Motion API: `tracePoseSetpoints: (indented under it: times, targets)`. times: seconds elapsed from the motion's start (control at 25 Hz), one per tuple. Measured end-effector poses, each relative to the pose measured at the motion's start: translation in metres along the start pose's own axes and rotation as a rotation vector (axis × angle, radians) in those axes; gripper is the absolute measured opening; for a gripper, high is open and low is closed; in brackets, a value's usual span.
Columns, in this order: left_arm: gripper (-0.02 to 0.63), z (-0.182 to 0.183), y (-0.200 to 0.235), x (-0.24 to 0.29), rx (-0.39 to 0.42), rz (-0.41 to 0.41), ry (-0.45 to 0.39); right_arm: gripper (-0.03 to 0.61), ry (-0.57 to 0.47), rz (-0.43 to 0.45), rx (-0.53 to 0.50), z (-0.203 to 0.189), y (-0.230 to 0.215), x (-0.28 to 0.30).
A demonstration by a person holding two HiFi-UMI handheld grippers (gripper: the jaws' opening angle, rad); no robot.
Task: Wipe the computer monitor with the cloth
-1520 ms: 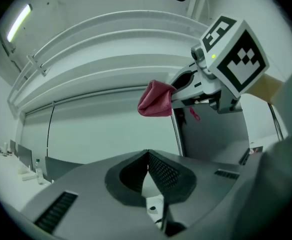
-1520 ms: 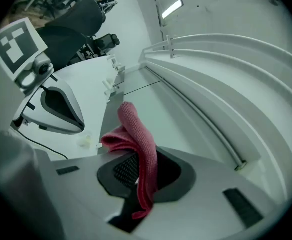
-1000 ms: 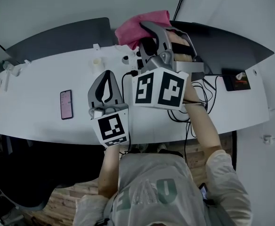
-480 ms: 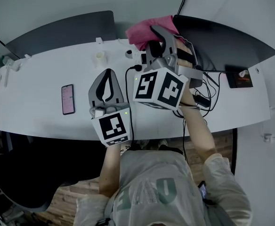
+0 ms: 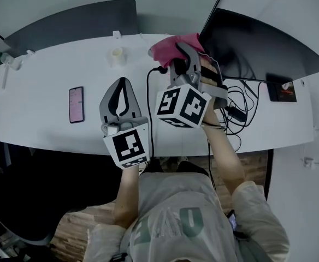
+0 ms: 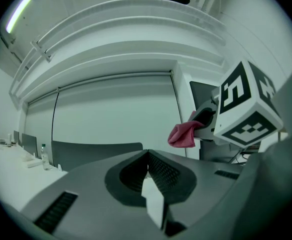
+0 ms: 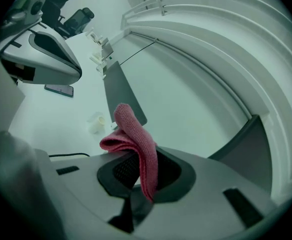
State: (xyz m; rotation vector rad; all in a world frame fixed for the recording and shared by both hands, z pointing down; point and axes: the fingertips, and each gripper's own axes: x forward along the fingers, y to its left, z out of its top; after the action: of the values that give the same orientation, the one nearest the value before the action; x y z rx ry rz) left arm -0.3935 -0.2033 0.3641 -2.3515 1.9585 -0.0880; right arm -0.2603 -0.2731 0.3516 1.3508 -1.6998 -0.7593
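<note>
Cloth [image 5: 170,47], pink and folded, is gripped between the fingers of the right gripper [image 5: 184,53], which is held up over the back of the white tabletop [image 5: 45,75]. In the right gripper view the fingers are seen closed on a fold of it, with the rest of the fabric arched up and over to their left. The cloth is carried just beside the left edge of the monitor [image 5: 263,45], whose dark screen is seen tilted at the right rear of the tabletop. Whether the fabric is touching the screen cannot be told.

The left gripper [image 5: 123,89] is held lower and to the left, above the front half of the tabletop and well apart from the monitor. In the left gripper view its fingers are seen pressed together, with nothing between them.

A phone [image 5: 76,104] with a pink face is laid flat on the tabletop to the left of the left gripper. A small white cup-like item [image 5: 116,54] is stood near the rear edge, left of the cloth. A tangle of black cables [image 5: 233,116] is spread on the tabletop below the monitor. A dark grey panel [image 5: 72,23] is set behind the tabletop at the left.
</note>
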Motion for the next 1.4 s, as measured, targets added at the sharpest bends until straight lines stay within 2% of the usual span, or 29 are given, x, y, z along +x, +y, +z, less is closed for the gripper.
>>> tracePoseSetpoints:
  times: [0.4, 0.6, 0.72, 1.04, 1.4]
  targets:
    - [0.015, -0.043, -0.008, -0.002, 0.017, -0.009, 0.074, 0.057, 0.049, 0.09, 0.019, -0.038, 0.068, 0.022]
    - [0.015, -0.068, -0.011, -0.004, -0.003, -0.011, 0.121, 0.057, 0.086, 0.141, 0.018, -0.067, 0.113, 0.036]
    - [0.015, -0.073, -0.016, -0.004, -0.009, -0.008, 0.113, 0.057, 0.1, 0.17, 0.025, -0.079, 0.133, 0.04]
    - [0.015, -0.098, -0.027, -0.01, -0.013, -0.018, 0.162, 0.057, 0.12, 0.233, 0.045, -0.099, 0.167, 0.052]
    - [0.015, -0.106, -0.021, -0.016, -0.01, -0.001, 0.186, 0.057, 0.137, 0.293, 0.076, -0.111, 0.191, 0.057]
